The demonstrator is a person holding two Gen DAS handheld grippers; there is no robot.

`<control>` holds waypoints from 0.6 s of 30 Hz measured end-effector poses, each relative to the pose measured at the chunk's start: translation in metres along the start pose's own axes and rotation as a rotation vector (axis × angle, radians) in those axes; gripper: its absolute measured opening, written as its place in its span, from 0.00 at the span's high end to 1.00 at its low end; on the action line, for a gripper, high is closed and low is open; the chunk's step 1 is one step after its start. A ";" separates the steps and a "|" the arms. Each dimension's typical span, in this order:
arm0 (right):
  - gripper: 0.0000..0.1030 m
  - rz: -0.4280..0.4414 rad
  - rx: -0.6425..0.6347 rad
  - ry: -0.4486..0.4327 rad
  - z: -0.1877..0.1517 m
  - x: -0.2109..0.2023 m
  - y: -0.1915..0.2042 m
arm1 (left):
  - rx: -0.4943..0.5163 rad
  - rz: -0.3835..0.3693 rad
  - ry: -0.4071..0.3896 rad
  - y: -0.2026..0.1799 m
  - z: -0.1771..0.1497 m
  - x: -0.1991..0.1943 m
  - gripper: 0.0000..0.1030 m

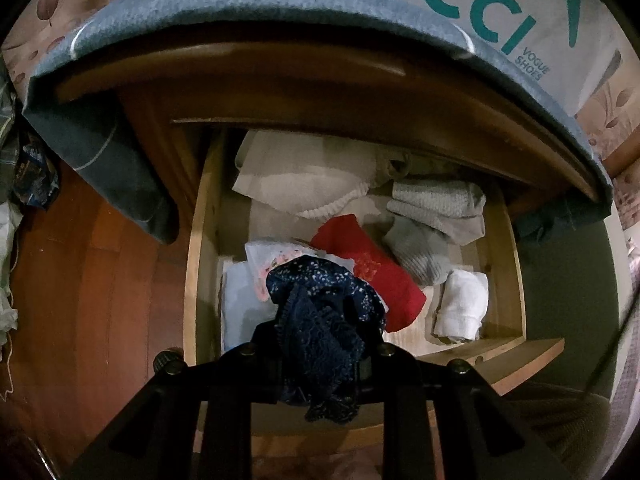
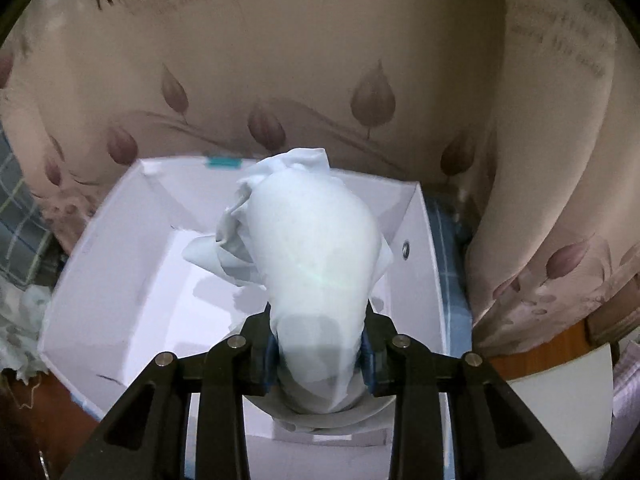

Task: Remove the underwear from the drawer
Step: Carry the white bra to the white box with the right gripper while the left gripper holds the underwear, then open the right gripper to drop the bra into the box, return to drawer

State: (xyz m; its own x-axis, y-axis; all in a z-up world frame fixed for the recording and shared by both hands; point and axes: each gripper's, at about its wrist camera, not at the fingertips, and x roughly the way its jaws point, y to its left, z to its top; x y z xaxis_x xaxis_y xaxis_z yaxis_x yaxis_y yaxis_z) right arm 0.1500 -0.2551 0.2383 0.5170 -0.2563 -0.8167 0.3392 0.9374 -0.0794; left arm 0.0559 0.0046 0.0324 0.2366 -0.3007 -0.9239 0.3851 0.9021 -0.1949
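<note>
Left gripper (image 1: 320, 354): a matte black plastic frame with four flat struts fanning up from six o'clock, long slots cut between them, dark round screws at the joints, and a knurled black knob at nine o'clock. Right gripper (image 2: 318, 354): the same black strutted frame, but its round screw heads shine silver across the knuckles, and blue pads (image 2: 369, 354) line the inner faces of its black fingers.
</note>
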 end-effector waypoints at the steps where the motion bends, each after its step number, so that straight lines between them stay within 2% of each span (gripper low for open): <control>1: 0.70 -0.011 -0.003 0.015 -0.002 0.006 0.001 | 0.000 -0.003 -0.002 0.000 0.000 0.000 0.78; 11: 0.65 -0.067 0.005 0.126 -0.021 0.023 0.007 | 0.008 0.002 -0.017 -0.001 -0.001 -0.004 0.78; 18: 0.62 -0.036 0.025 0.186 -0.039 0.026 0.012 | 0.015 0.015 -0.021 -0.002 -0.002 -0.005 0.78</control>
State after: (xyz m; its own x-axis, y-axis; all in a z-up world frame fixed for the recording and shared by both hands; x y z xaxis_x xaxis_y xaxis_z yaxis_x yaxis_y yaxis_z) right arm 0.1373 -0.2415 0.1937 0.3507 -0.2397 -0.9053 0.3757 0.9215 -0.0984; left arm 0.0528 0.0050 0.0366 0.2608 -0.2940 -0.9195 0.3949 0.9016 -0.1763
